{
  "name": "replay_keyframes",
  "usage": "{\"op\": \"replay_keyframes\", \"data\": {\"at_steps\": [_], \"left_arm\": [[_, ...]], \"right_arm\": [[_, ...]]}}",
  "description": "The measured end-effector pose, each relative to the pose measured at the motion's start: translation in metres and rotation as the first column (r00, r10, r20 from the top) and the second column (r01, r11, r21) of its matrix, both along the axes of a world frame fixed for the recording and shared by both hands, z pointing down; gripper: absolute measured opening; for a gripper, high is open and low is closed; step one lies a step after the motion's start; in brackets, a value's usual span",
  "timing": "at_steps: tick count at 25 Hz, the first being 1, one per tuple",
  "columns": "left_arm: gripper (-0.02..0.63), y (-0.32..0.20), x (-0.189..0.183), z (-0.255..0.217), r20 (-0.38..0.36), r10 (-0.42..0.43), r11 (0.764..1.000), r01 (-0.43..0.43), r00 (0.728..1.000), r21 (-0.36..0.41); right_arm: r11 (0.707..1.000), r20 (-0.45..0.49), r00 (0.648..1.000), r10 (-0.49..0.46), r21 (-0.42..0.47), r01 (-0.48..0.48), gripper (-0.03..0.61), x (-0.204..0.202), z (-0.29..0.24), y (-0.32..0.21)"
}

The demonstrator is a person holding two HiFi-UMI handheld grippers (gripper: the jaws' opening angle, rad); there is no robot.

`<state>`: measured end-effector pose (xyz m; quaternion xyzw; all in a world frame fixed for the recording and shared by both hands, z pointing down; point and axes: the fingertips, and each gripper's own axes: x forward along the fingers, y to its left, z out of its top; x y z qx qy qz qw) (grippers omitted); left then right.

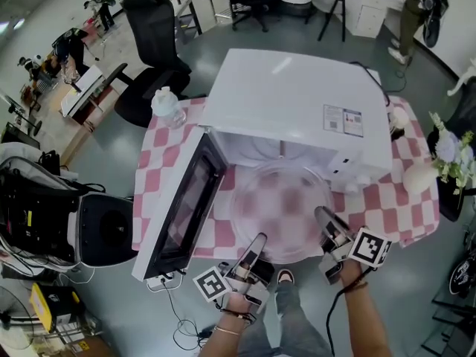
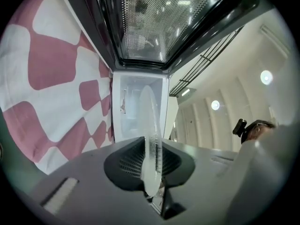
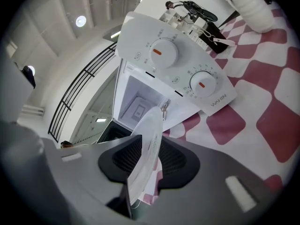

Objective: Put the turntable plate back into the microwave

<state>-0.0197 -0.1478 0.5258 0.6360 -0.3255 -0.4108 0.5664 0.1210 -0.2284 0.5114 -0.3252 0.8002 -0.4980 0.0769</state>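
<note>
Turntable plate (image 1: 281,208) is hanging before the open microwave (image 1: 297,103), both the left hand-held gripper (image 1: 255,245) and right hand-held gripper (image 1: 326,220) clamping its near rim.

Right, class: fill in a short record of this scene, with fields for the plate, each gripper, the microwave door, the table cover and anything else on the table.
plate: clear glass turntable plate, held in front of the microwave opening
left gripper: shut on the plate's near rim
right gripper: shut on the plate's right rim
door: swung open to the left
table cover: pink-and-white checked cloth
also there: bottle left of the microwave
</note>
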Motion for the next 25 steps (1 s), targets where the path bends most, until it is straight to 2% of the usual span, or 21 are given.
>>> {"op": "replay_keyframes", "data": {"at_steps": [10,17,20,23,25], "left_arm": [[0.033,-0.006,0.0,-0.007,0.002,-0.017,1.0,0.017,1.0,0.017],[0.033,-0.017,-0.007,-0.013,0.003,-0.058,0.998,0.058,0.998,0.028],[0.034,-0.019,-0.007,-0.013,0.005,-0.067,0.997,0.067,0.998,0.025],[0.034,-0.017,-0.006,-0.011,0.016,-0.072,0.997,0.072,0.997,0.015],[0.034,-0.017,-0.007,-0.01,0.019,-0.077,0.997,0.077,0.997,0.007]], "right_arm": [[0.998,-0.073,0.995,0.069,0.003,-0.069,0.112,0.009,-0.004,-0.004],[0.989,-0.06,0.987,0.151,0.019,-0.15,0.126,0.029,-0.019,0.002],[0.979,-0.055,0.978,0.203,-0.006,-0.203,0.124,0.039,-0.013,0.007],[0.965,-0.154,0.955,0.253,-0.023,-0.26,0.123,0.056,-0.002,0.016],[0.962,-0.205,0.941,0.271,0.011,-0.274,0.123,0.063,-0.004,0.019]]}}
